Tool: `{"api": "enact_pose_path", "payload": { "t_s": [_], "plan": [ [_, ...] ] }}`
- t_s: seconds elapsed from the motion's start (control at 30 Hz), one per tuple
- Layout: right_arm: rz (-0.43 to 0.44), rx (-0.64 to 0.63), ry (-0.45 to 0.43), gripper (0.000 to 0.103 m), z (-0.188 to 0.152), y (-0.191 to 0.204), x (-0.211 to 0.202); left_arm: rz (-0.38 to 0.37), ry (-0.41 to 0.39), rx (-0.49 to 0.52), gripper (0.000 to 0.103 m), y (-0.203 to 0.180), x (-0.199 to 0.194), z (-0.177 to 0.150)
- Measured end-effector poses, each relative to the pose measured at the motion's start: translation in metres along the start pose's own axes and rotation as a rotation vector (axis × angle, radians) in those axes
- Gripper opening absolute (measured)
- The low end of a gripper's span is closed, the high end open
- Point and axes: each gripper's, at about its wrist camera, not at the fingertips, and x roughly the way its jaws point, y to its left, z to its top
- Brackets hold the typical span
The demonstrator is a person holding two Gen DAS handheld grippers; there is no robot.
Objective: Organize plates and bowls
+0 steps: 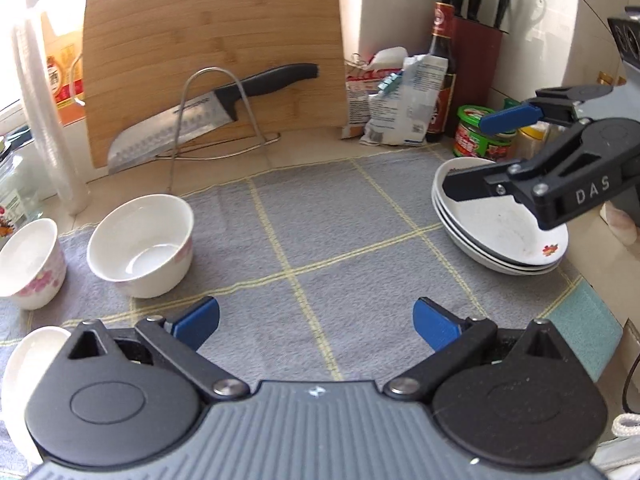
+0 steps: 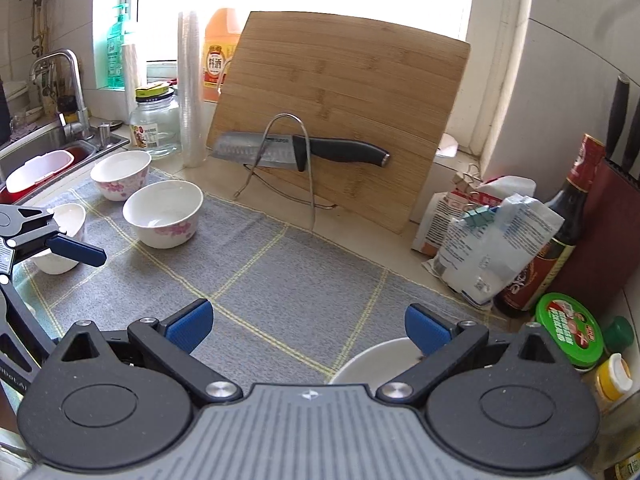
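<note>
Stacked at the right edge of the mat (image 1: 320, 216): three shallow white plates (image 1: 504, 236), glossy ceramic, round, the top one with a small red print near its rim. Hovering just over the stack's far side, the right gripper (image 1: 480, 152), black with blue rubber-like fingers (image 1: 508, 117), spread wide and grasping nothing; one finger above the plates' far rim, the other lower, dark side on over the plate well. From the right wrist, only a white arc of the plates (image 2: 376, 360) visible, just under the right-hand finger.

On the mat's left: three deep white bowls, smooth and round. Nearest the centre, one bowl (image 1: 140, 244) with faint pink flowers; left of it a second (image 1: 28, 262) with bolder pink blossoms; a third (image 1: 24, 376) at the near left, partly behind the left gripper (image 1: 316, 324). Left gripper also released, fingers wide apart over bare mat, well apart from every bowl.

Mat: grey woven cloth, soft, crossed by thin yellow lines, spread on a pale bench (image 1: 312, 148).

Farther back: a bamboo board (image 1: 212, 52) leaning upright, a steel knife (image 1: 208, 112) with black handle in a wire rack in front of it.
</note>
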Motion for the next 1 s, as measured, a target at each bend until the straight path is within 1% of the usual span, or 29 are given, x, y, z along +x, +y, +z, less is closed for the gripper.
{"api": "enact_pose_path", "payload": {
  "t_s": [0.1, 0.23, 0.3, 0.4, 0.47, 0.6, 0.77, 1.0],
  "plan": [
    [0.015, -0.009, 0.011, 0.103, 0.005, 0.031, 0.009, 0.023, -0.026, 0.001, 0.102, 0.029, -0.015, -0.01],
    [0.064, -0.02, 0.041, 0.103, 0.007, 0.082, 0.026, -0.002, -0.029, 0.026, 0.102, 0.066, -0.033, -0.022],
    [0.096, -0.024, 0.055, 0.103, 0.006, 0.107, 0.035, -0.002, -0.021, 0.032, 0.102, 0.081, -0.038, -0.028],
    [0.14, -0.028, 0.078, 0.103, 0.001, 0.143, 0.048, 0.013, -0.032, 0.04, 0.102, 0.103, -0.048, -0.038],
    [0.144, -0.036, 0.096, 0.103, -0.002, 0.167, 0.058, 0.032, -0.034, 0.055, 0.102, 0.115, -0.053, -0.042],
    [0.179, -0.053, 0.126, 0.103, -0.006, 0.205, 0.076, 0.035, -0.046, 0.051, 0.102, 0.139, -0.065, -0.05],
    [0.212, -0.068, 0.148, 0.103, -0.005, 0.238, 0.094, 0.046, -0.053, 0.05, 0.102, 0.161, -0.069, -0.058],
    [0.228, -0.083, 0.192, 0.103, -0.007, 0.26, 0.111, 0.045, -0.042, 0.015, 0.102, 0.188, -0.069, -0.067]
  ]
}}
